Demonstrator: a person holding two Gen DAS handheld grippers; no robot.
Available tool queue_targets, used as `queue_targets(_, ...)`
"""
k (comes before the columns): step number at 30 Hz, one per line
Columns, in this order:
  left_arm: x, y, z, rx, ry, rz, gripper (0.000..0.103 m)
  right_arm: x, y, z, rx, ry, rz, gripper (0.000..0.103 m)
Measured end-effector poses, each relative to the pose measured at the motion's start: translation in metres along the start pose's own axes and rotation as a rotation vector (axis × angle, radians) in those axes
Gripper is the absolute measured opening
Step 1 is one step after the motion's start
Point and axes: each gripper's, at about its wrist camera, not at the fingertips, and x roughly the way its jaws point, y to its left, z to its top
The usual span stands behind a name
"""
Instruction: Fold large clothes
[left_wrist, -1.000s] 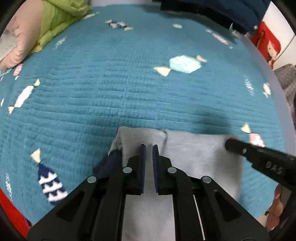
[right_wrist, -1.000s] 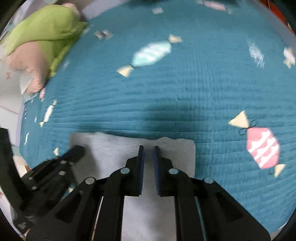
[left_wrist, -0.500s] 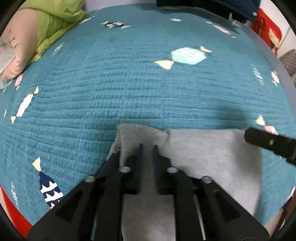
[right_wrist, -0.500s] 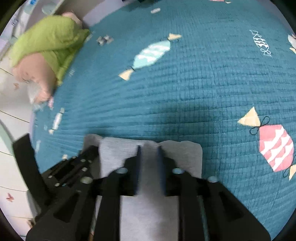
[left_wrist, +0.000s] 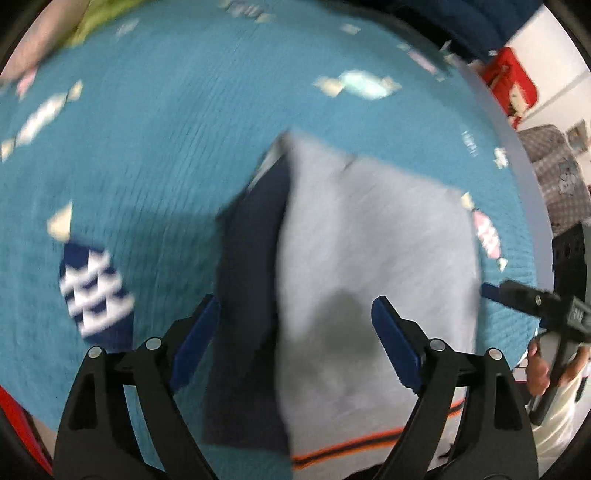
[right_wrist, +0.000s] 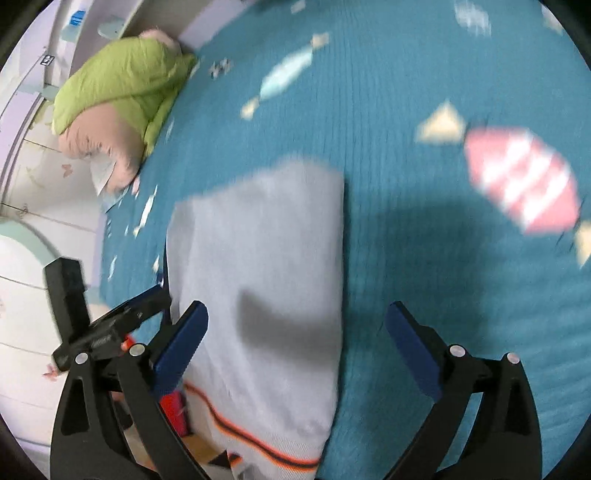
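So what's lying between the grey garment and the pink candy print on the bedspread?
Nothing: in the right wrist view, only bare teal bedspread, partly in shadow, separates the grey garment from the pink candy print.

Teal candy-print bed cover (right_wrist: 406, 147); folded grey garment (right_wrist: 266, 266); green-pink bedding (right_wrist: 122, 99)

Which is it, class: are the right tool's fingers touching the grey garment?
Apart. The right wrist view shows both fingers spread wide, opening, clear of the grey garment.

The folded garment (right_wrist: 258, 280) lies on the bedspread (right_wrist: 406, 129), near its front edge; a pillow (right_wrist: 122, 92) sits far behind, left.
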Motion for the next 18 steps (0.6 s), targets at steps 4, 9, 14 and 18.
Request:
queue_targets(4,0.019,0.026,-0.017,-0.079,0.1,-0.141,0.086,0.023,-0.004,-0.015,0.022,0.074,0.103,0.094)
queue_targets(9,0.024,0.047,-0.022,-0.097,0.09,-0.336,0.092,0.035,-0.004,-0.013,0.007,0.082,0.254,0.096)
queue_targets(14,0.028,0.05,-0.016,-0.085,0.154,-0.444,0.091,0.037,-0.006,-0.005,0.024,0.12,0.389,0.097)
queue_targets(18,0.031,0.038,-0.013,-0.036,0.196,-0.469,0.089,0.035,-0.008,-0.002,0.012,0.116,0.459,0.097)
